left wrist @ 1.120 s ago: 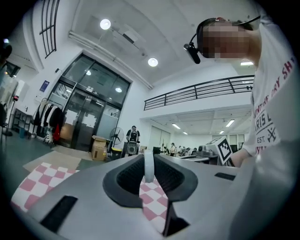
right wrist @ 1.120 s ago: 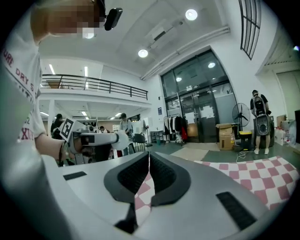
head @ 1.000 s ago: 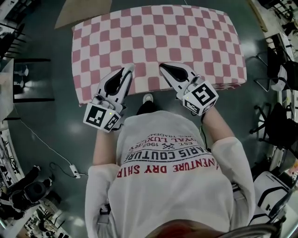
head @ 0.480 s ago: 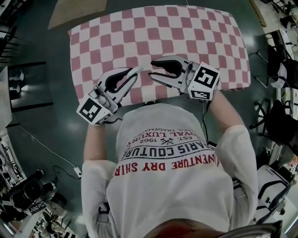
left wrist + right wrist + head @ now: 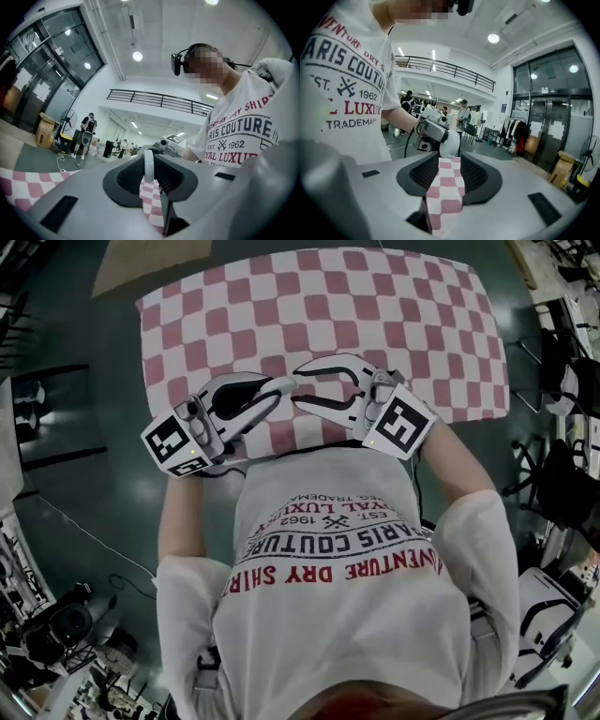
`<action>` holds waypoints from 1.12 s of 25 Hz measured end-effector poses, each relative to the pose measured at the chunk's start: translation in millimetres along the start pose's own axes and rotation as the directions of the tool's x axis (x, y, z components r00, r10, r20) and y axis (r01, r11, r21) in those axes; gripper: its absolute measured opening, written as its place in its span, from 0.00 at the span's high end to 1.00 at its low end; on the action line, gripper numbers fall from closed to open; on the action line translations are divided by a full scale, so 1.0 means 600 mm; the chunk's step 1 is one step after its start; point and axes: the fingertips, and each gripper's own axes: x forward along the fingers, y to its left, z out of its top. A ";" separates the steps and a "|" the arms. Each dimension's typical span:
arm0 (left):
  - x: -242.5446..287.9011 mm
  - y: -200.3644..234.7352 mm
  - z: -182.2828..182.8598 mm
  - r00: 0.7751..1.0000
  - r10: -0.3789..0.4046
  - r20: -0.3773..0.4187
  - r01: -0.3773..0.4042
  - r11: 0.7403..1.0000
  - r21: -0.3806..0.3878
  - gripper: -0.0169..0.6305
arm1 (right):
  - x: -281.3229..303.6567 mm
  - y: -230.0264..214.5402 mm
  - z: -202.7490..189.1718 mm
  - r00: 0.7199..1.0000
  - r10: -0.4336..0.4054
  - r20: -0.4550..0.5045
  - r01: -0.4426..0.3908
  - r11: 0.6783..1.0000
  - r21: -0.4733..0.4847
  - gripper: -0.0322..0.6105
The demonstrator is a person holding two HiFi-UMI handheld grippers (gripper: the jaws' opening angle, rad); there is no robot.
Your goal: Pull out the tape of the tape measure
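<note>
The small white tape measure (image 5: 148, 165) stands edge-on between the jaws of the left gripper (image 5: 272, 388), which are narrowed onto it and hold it just above the near edge of the table. Facing it tip to tip is the right gripper (image 5: 450, 159) — its jaws have just been opening and stand wide, clamping nothing, with only cloth showing through the gap. Beneath both lies the pink-and-white checked tablecloth (image 5: 375, 306). The person's printed T-shirt (image 5: 337, 559) fills the foreground.

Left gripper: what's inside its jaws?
A thin white disc, probably the tape measure, pinched edge-on by the left gripper. Checked tablecloth shows beneath it. The jaws cover its sides; no tape is visible.
</note>
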 end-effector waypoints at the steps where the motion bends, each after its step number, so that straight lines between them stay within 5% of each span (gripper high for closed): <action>1: 0.001 0.008 0.001 1.000 -0.001 -0.002 0.001 1.000 -0.020 0.85 | 0.002 -0.003 -0.001 1.000 -0.007 -0.005 0.007 1.000 -0.026 0.70; 11: 0.010 0.065 0.012 1.000 -0.004 0.013 0.007 0.982 -0.189 0.85 | 0.012 -0.055 -0.014 0.995 -0.099 -0.026 0.093 0.981 -0.168 0.83; 28: 0.025 0.104 0.016 0.998 0.055 0.000 -0.053 0.958 -0.284 0.85 | 0.009 -0.086 -0.036 0.997 -0.041 -0.072 0.031 0.991 -0.133 0.91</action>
